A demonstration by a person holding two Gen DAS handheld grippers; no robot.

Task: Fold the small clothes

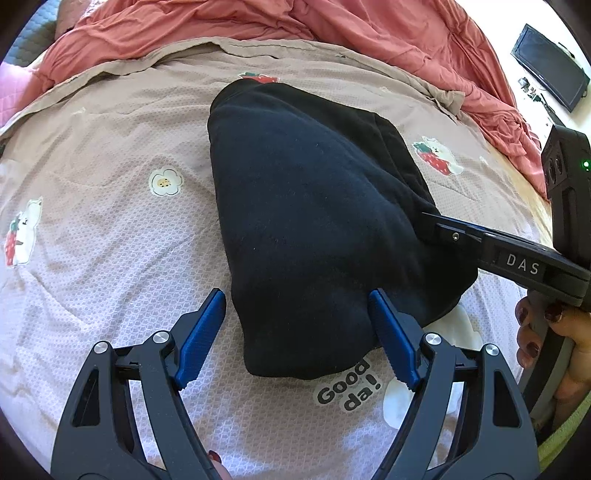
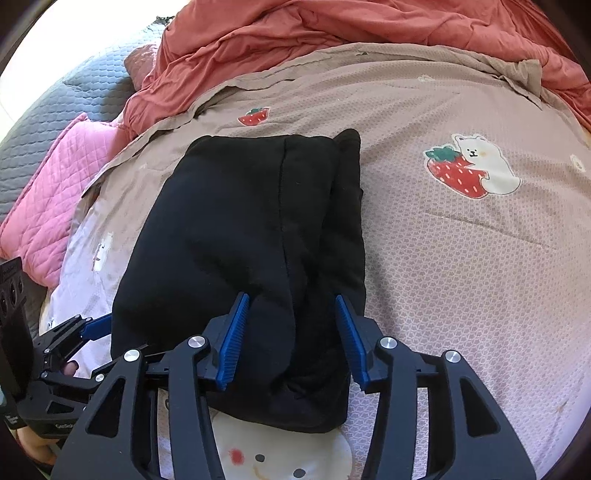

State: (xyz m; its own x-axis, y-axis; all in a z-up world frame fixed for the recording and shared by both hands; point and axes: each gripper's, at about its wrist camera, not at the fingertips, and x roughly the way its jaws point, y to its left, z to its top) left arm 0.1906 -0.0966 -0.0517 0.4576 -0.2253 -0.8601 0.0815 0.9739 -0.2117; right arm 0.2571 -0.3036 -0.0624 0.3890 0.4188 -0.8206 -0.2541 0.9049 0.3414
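A black garment lies folded into a thick bundle on the pink printed blanket; it also shows in the right wrist view. My left gripper is open, its blue fingers straddling the garment's near corner. My right gripper is open, its jaws standing on either side of the garment's near end, over the seam fold. The right gripper's fingers reach onto the garment's right edge in the left wrist view. The left gripper shows at the garment's left edge in the right wrist view.
A red quilt is bunched at the far side of the bed. A pink quilted pillow and a grey quilted cover lie at the far left. A dark monitor stands at the far right.
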